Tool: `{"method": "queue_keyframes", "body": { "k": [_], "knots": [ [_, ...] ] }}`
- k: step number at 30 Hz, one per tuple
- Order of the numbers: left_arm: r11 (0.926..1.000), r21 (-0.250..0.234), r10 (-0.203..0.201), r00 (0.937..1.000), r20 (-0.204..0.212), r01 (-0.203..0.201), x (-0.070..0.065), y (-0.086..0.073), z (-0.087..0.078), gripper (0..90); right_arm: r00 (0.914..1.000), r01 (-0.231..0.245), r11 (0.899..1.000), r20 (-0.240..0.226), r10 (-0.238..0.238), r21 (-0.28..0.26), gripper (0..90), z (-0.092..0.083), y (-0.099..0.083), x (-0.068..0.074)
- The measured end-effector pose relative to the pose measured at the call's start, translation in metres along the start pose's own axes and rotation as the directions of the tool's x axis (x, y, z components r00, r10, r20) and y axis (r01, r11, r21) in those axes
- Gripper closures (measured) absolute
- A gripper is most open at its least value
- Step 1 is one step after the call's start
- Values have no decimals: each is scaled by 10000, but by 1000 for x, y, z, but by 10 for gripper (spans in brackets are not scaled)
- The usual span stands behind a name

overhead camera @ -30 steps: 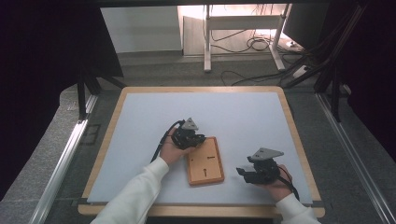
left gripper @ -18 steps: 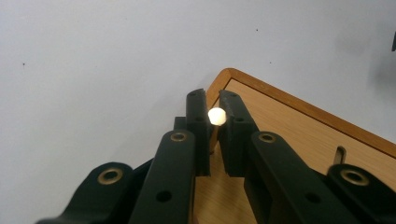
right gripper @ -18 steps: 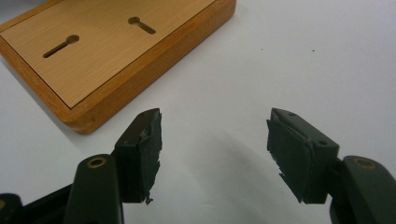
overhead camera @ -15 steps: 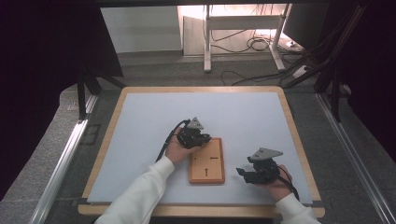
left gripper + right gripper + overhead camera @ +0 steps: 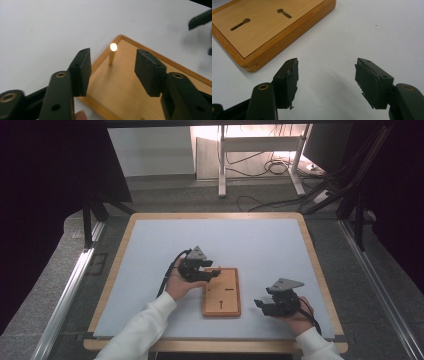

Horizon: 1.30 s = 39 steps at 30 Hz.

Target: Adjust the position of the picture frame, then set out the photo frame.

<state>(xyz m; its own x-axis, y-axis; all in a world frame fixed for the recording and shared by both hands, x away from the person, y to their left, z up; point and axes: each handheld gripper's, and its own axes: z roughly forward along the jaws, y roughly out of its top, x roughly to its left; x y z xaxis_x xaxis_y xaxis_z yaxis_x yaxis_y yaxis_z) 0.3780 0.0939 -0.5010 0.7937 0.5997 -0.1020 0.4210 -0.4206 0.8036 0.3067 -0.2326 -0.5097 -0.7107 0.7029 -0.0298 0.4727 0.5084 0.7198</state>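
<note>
Since a moment ago the left gripper point(image 5: 212, 270) has drawn back from the far left corner of the wooden board point(image 5: 221, 291), its jaws just opened. They now stand spread, with the brass peg point(image 5: 112, 54) upright in the board beyond them, untouched. Right gripper point(image 5: 262, 306) rests on the bench point(image 5: 150, 250) beside the board, jaws spread and holding nothing.

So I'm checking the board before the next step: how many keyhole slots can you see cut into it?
2. On the wooden board, one slot lies nearer its left end and the other slot further right. The left gripper may hide more.
</note>
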Motion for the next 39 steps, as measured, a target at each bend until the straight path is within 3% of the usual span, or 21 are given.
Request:
{"method": "queue_keyframes", "body": {
  "k": [7, 12, 17, 31, 39],
  "knots": [
    [10000, 77, -40, 9996, 294, 38, -6, -24, -27, 388, 10000, 42, 10000, 50, -42, -38, 354, 0, 0, 0],
    [9993, 368, -13, 9999, -145, 19, -10, -34, -36, 357, 9999, 101, 9999, 61, -101, -5, 351, 0, -1, 0],
    [9989, 423, -196, 9998, 14, 195, -12, -37, -39, 334, 9998, 187, 9998, 70, -187, 15, 349, 1, -1, 0],
    [9986, 460, -240, 9996, -172, 248, -14, -41, -43, 333, 9997, 214, 9998, 109, -214, -4, 346, 1, -1, 0],
    [9989, 464, -106, 9999, -14, 107, -12, -32, -35, 325, 9997, 211, 9998, 81, -211, -43, 343, 2, 0, -1]
  ]
}}
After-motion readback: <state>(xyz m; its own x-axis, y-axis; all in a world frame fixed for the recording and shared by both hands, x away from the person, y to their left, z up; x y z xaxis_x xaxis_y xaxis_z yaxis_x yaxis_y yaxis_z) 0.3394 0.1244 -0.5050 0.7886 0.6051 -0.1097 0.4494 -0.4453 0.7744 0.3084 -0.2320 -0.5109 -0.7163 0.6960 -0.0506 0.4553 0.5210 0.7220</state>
